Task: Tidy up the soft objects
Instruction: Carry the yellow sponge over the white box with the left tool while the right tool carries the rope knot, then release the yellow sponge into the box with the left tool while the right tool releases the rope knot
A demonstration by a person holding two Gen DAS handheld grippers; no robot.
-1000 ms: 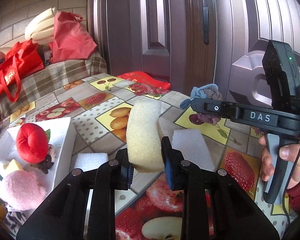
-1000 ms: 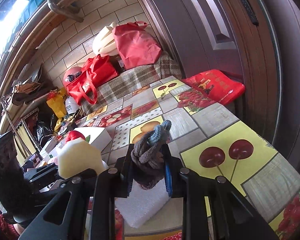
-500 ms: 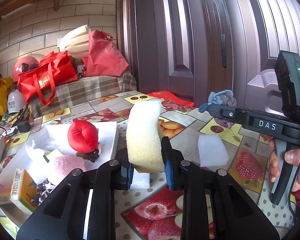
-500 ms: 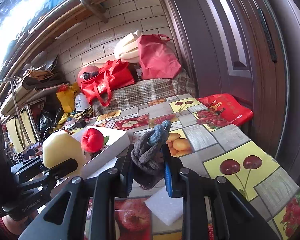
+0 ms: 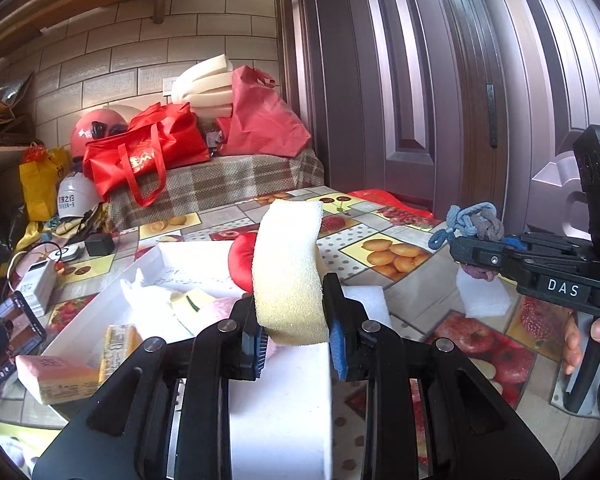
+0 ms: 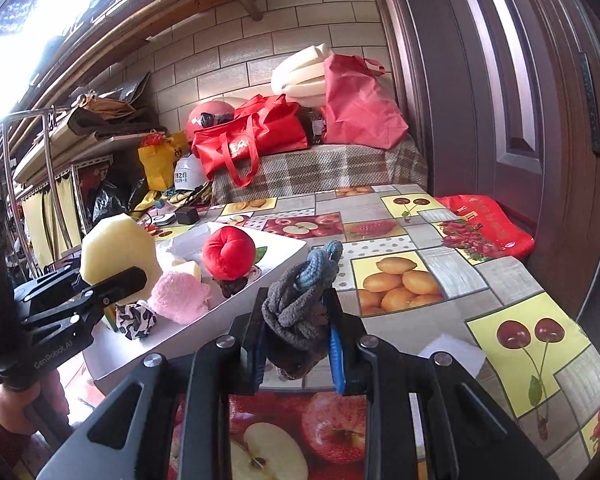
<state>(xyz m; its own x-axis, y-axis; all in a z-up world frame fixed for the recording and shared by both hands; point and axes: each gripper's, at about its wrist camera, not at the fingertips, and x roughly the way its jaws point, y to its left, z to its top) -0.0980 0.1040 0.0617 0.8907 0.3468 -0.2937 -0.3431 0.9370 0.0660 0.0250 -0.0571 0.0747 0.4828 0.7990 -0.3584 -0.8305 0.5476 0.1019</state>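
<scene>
The left hand-held gripper (image 5: 294, 344) has its blue-padded jaws pressed in on a pale yellow foam sponge (image 5: 290, 268), which stands upright and curves up out of the grip; seen from the right wrist, this sponge hangs over the near left end of the white box (image 6: 260, 292) on the bench (image 6: 400, 216). White print on that gripper's dark side reads "GenRobot.AI" as far as the letters can be made out. Inside the box lie a red plush fruit (image 6: 229, 252), a pink fluffy ball (image 6: 178, 296), a black-and-white patterned scrunchie (image 6: 134, 320) and a small yellow foam piece; in the left wrist view a yellow packet (image 5: 118, 344) with small print too fine to read leans in the near end. Behind the box, a white helmet (image 6: 186, 174) carries dark characters that cannot be read clearly, and a red bag (image 6: 256, 142) shows pale lettering, partly hidden by its strap. The right hand-held gripper (image 6: 296, 354) pinches a grey and blue knotted rope bundle (image 6: 300, 304) between its pads, held above the fruit-patterned cloth just right of the box. Its side bears the white letters "DAS", and a hand (image 5: 592, 344) wraps its handle. A flat red packet (image 6: 486, 226) with gold writing lies at the bench's far right edge.
</scene>
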